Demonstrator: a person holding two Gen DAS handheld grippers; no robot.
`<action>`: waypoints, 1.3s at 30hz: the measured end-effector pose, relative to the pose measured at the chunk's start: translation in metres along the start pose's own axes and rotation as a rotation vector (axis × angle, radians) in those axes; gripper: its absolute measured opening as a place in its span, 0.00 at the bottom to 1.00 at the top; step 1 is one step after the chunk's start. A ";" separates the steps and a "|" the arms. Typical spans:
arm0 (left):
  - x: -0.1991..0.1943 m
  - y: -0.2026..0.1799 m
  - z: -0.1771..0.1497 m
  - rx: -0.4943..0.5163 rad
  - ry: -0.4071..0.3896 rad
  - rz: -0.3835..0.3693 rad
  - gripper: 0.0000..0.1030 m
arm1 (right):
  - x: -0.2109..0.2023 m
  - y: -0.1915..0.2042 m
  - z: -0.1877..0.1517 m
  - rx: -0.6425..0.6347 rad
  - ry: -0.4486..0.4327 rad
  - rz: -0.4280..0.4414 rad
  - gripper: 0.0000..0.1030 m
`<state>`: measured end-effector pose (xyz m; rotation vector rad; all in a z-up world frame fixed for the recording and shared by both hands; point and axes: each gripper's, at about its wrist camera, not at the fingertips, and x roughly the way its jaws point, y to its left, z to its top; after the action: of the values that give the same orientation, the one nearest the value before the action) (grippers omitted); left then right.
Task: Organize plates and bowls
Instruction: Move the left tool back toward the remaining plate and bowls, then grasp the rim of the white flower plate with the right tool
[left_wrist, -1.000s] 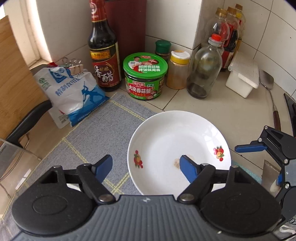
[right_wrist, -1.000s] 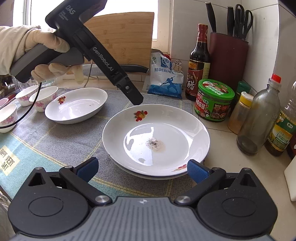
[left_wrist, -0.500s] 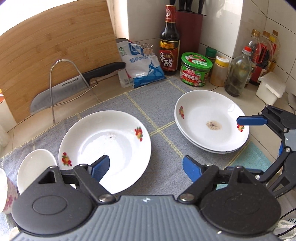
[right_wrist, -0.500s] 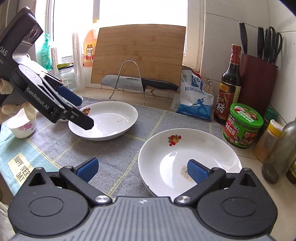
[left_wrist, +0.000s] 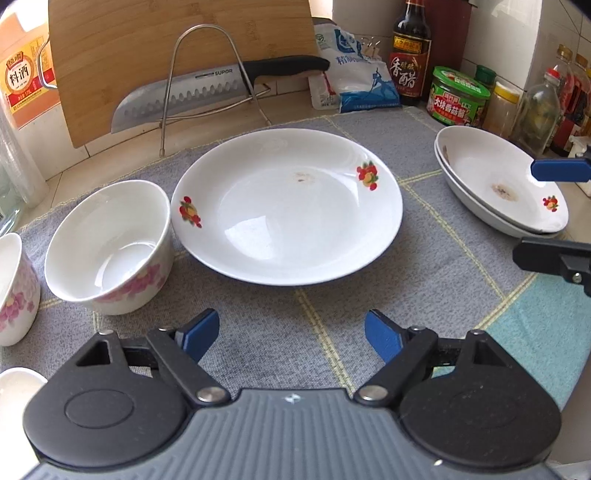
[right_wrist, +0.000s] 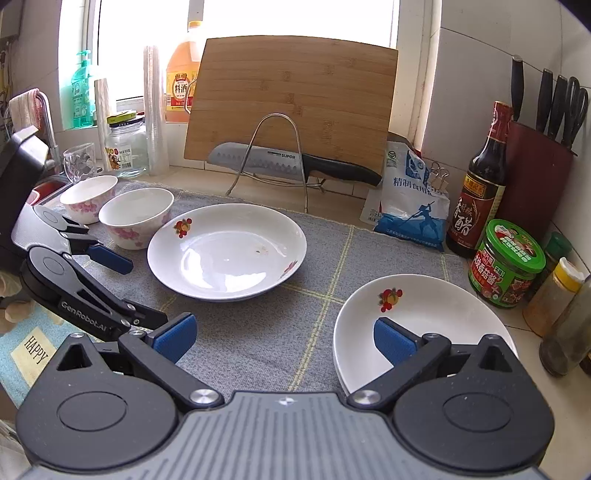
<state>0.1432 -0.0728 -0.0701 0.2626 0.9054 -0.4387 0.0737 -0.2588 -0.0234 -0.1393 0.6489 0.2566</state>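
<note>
Tongs, left: your blue pads stand well apart, nothing between them; they hang over bare grey mat, just short of the near rim of the single plate.
Tongs, left, pose: pitched steeply down toward the desk; in the right wrist view the same tongs come in from the left edge, one pad near the closer bowl, the other low beside your right tongs.
Tongs, right: pads wide apart and gripping nothing; the right pad shows in front of the stacked plates' inside, contact cannot be told; the left pad is over the mat.
Tongs, right, pose: tilted moderately downward, aimed across the mat toward the cutting board.
Single plate: mid-mat, upright, fruit print at two spots on the rim, small brown speck inside.
Stacked plates: two nested, on the mat's right edge, near the green-lidded jar; brownish smear in the upper one.
Bowls: pink-flowered bowl touching or just beside the single plate's left rim; second bowl further left, cut by the frame.
Background: knife resting in a wire rack before the board.
</note>
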 end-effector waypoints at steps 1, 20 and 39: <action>0.003 0.000 -0.002 0.004 -0.003 0.004 0.84 | 0.002 0.003 0.002 -0.005 0.006 0.002 1.00; 0.023 -0.002 0.000 -0.083 -0.067 0.038 1.00 | 0.056 -0.004 0.038 -0.084 0.051 0.136 1.00; 0.022 -0.006 -0.009 -0.112 -0.172 0.074 1.00 | 0.164 -0.022 0.102 -0.249 0.217 0.425 1.00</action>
<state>0.1461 -0.0804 -0.0935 0.1526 0.7464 -0.3349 0.2646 -0.2270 -0.0426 -0.2709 0.8590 0.7401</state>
